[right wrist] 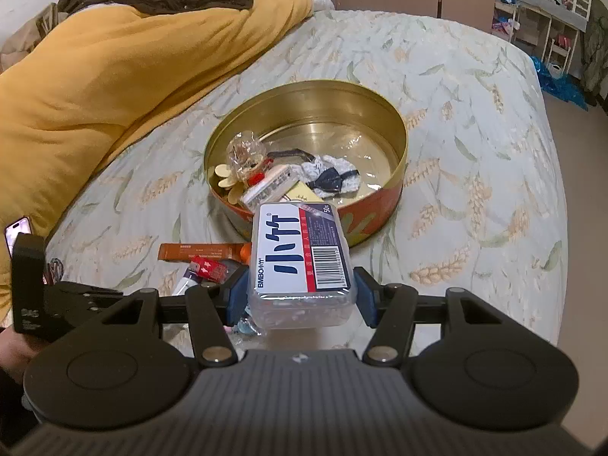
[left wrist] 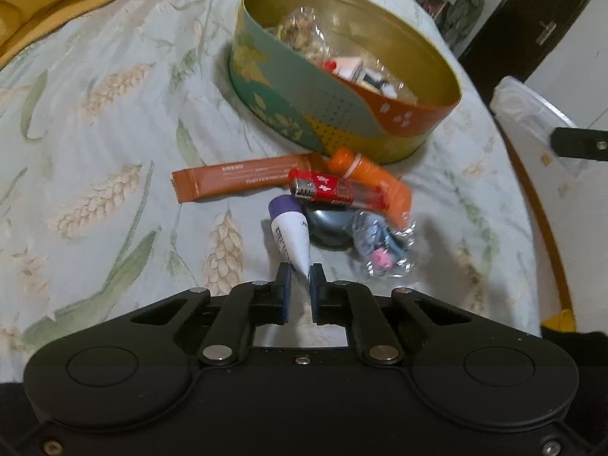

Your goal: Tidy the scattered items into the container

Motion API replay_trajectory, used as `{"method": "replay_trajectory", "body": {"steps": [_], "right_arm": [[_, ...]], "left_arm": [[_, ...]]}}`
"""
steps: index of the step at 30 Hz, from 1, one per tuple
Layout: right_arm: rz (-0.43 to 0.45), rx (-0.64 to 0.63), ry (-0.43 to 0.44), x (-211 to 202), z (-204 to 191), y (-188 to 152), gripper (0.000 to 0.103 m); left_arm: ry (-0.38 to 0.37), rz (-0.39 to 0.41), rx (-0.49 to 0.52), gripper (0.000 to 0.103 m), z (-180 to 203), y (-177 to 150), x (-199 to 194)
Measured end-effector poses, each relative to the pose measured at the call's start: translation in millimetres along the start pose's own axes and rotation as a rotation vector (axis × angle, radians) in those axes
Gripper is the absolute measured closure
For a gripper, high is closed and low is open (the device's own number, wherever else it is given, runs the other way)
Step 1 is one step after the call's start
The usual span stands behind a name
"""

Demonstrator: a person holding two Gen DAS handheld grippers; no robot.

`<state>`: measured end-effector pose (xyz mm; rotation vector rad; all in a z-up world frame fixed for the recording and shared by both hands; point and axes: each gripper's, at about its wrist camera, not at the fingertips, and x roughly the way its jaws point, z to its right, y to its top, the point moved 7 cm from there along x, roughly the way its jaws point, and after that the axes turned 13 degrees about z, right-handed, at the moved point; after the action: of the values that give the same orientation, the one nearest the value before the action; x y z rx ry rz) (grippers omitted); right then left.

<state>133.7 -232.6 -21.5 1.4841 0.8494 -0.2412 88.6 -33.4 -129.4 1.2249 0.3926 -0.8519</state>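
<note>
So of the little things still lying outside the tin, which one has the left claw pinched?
The white tube with the purple cap: the left gripper pinches its narrow tail, while the sachet, lighter and orange tube lie untouched.

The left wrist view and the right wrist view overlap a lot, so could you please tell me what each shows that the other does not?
Only the left wrist view shows the left claw shut on the white tube, plus the crinkly wrapped sweet.

Only the right wrist view shows the right claw shut on the clear plastic box, and the yellow duvet.

Both show the round tin, the brown sachet and the red lighter.
</note>
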Motion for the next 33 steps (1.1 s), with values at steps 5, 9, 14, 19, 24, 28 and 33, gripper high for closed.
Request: {"method": "replay_trajectory", "body": {"steps": [5, 9, 14, 19, 24, 28, 33], "right_arm": [[0.016, -0.016, 0.000, 5.0, -1.8, 13.5, 0.043], [0.025, -0.020, -0.004, 14.9, -1.1, 26.1, 0.043], [0.029, -0.032, -0.005, 31.9, -4.4, 42.3, 0.043], [0.036, -0.050, 0.003, 48.0, -13.1, 58.5, 0.043], [0.031, -0.063, -0.007, 65.9, -20.3, 69.2, 0.043], [0.075, -0.067, -0.082, 77.2, -19.6, 81.2, 0.015], [0.120, -0.021, -0.070, 61.6, -22.3, 78.2, 0.000]], "left_arm": [[-0.015, 0.035, -0.018, 0.095, -0.3, 7.6, -16.8], [-0.027, 0.047, -0.034, 0.095, -1.2, 10.5, -27.6], [-0.036, 0.047, -0.024, 0.095, 1.3, 4.7, -35.6], [-0.042, 0.038, -0.031, 0.095, 1.6, -2.5, -38.4], [-0.050, 0.038, -0.023, 0.095, 5.9, -3.3, -40.7], [-0.046, 0.041, -0.023, 0.095, 6.0, -3.0, -42.3], [-0.042, 0.036, -0.025, 0.095, 5.8, -3.5, -42.1]]}}
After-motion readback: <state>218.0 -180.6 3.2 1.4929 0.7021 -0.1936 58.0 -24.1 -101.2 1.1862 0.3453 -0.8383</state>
